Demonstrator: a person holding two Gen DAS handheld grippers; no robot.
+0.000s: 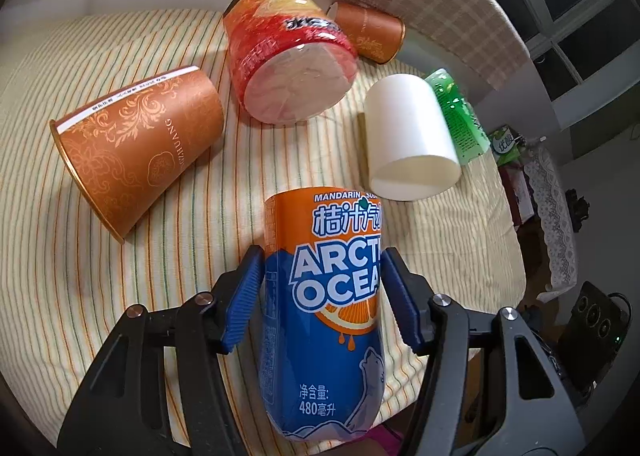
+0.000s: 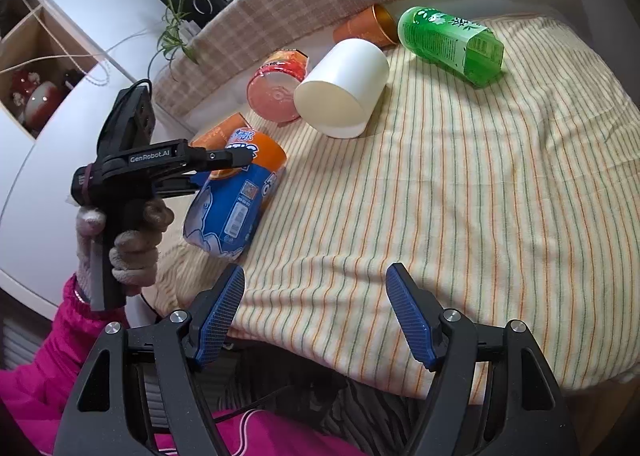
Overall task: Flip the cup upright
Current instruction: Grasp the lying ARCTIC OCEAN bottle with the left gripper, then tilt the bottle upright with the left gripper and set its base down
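Right half of worktop (image 2: 460,196) open; far-left crowded: white cup (image 2: 342,88), red cup (image 2: 276,90), green bottle (image 2: 452,44) lying close together.

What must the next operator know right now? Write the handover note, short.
Left gripper: closed around the Arctic Ocean cup, which is tilted at the near edge of the striped cloth.
Right gripper: open, empty, over the cloth's near edge.
Lying on their sides: near orange cup, far orange cup, red cup, white cup, green cup.
Done: no cup stands upright yet.
Left: stand the held cup upright, then likely the other five.
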